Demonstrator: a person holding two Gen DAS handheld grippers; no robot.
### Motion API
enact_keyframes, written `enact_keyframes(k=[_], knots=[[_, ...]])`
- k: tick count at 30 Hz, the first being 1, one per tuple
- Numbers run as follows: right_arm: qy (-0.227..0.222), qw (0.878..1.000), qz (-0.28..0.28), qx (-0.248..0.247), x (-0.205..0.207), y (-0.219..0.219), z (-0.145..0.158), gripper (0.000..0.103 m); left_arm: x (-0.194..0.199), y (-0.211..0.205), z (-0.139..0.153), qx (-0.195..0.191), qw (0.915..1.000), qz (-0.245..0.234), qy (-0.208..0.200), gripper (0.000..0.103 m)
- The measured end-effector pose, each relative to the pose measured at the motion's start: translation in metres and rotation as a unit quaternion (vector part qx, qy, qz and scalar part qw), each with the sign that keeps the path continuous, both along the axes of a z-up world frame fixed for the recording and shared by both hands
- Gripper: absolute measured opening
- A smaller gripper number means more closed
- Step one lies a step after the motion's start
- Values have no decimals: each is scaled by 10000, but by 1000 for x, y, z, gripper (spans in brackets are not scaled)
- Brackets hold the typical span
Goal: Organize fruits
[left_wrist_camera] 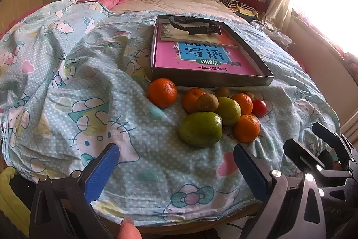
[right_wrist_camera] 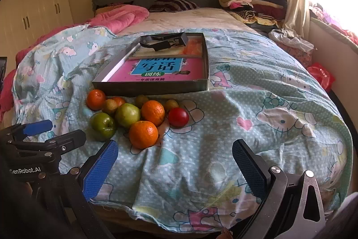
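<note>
**Fruit still heaped, nothing picked yet**

I hold my left gripper (left_wrist_camera: pixel 175 169) and right gripper (right_wrist_camera: pixel 175 168) wide apart and empty, low at the bed's near edge. The fruit pile (left_wrist_camera: pixel 210 113) lies on the quilt (left_wrist_camera: pixel 67 82) at about 12 o'clock from my left gripper, just before the tray (left_wrist_camera: pixel 212 80) of books. I judge sorting hasn't begun; next I should reach for the nearest green fruit (left_wrist_camera: pixel 200 129).

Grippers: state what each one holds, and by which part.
Nothing. Left gripper and right gripper are both open and short of the fruits.
</note>
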State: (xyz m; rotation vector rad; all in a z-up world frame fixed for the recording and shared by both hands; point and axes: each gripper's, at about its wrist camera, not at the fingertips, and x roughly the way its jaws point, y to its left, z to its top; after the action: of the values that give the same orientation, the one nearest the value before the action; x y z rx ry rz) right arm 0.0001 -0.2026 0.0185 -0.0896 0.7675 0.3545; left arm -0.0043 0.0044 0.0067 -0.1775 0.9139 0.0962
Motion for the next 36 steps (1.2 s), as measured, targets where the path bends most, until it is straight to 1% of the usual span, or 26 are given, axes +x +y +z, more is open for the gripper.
enact_keyframes(k=[14, 19, 22, 24, 26, 29, 31, 33, 35, 36], knots=[[69, 9999, 64, -71, 5, 4, -7, 102, 6, 4, -7, -36, 9999, -36, 138, 102], [83, 9998, 152, -112, 9, 8, -12, 102, 9, 10, -10, -218, 9996, -91, 176, 102], [137, 9994, 323, -37, 16, 13, -16, 102, 12, 12, -12, -212, 9995, -133, 199, 98], [153, 9990, 409, -22, 22, 17, -18, 101, 15, 13, -12, -231, 9993, -155, 230, 93], [154, 9986, 502, -55, 27, 22, -19, 99, 16, 15, -11, -254, 9993, -164, 229, 92], [107, 9969, 717, -290, 31, 31, -24, 89, 18, 20, -9, -414, 9987, -228, 180, 92], [229, 9945, 937, -416, 34, 40, -31, 71, 20, 20, -6, -429, 9986, -274, 143, 92], [343, 9929, 1032, -479, 38, 47, -36, 64, 23, 17, -5, -427, 9982, -399, 142, 92], [371, 9919, 1110, -487, 42, 54, -41, 62, 27, 12, -7, -463, 9975, -501, 181, 92], [350, 9918, 1121, -515, 44, 57, -43, 59, 31, 10, -8, -500, 9969, -568, 206, 90]])
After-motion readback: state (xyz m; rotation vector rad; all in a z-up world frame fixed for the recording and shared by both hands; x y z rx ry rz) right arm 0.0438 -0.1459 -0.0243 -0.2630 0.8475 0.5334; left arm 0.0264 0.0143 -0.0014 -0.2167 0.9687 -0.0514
